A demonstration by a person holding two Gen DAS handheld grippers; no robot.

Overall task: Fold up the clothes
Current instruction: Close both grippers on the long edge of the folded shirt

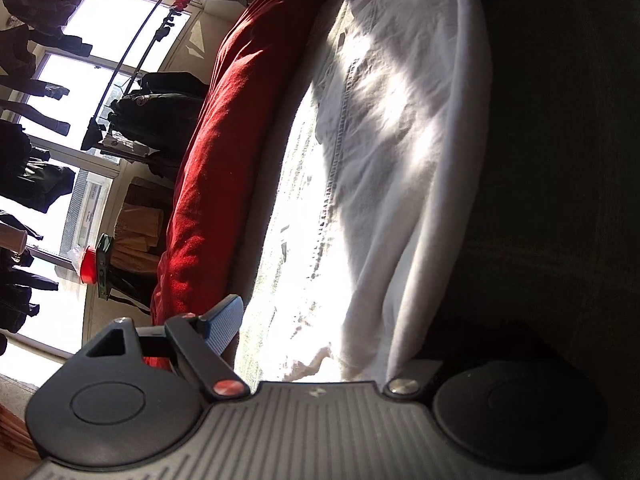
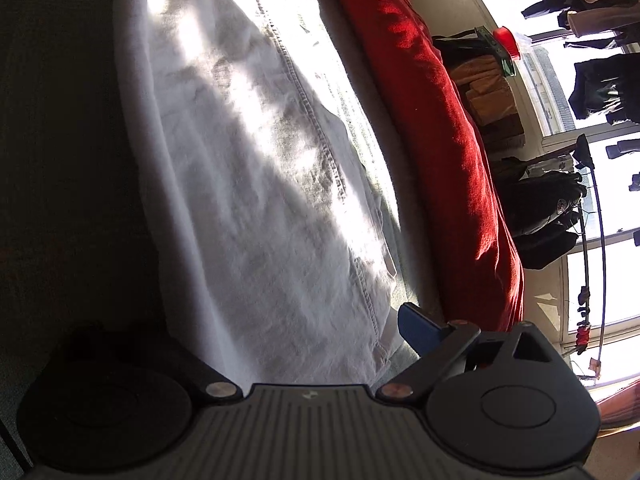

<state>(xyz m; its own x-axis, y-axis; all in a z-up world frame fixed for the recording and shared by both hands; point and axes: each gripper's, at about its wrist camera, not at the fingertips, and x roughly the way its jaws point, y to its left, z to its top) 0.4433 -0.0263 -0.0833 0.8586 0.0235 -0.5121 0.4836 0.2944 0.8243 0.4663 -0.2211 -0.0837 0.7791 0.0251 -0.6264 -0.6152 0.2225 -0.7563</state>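
Up close, the left gripper and right gripper each show one blue finger spread wide, the opposite finger lost in shadow under the cloth, so their grip cannot be told. Between them, a white stitched garment lies flat, sunlit, beside a red blanket; glare washes out its far edge.

left tongs: garment directly ahead, lying on surface | bedding roll beyond garment's far edge | right tongs: same garment ahead | bedding roll alongside it | hanging clothes at window behind roll
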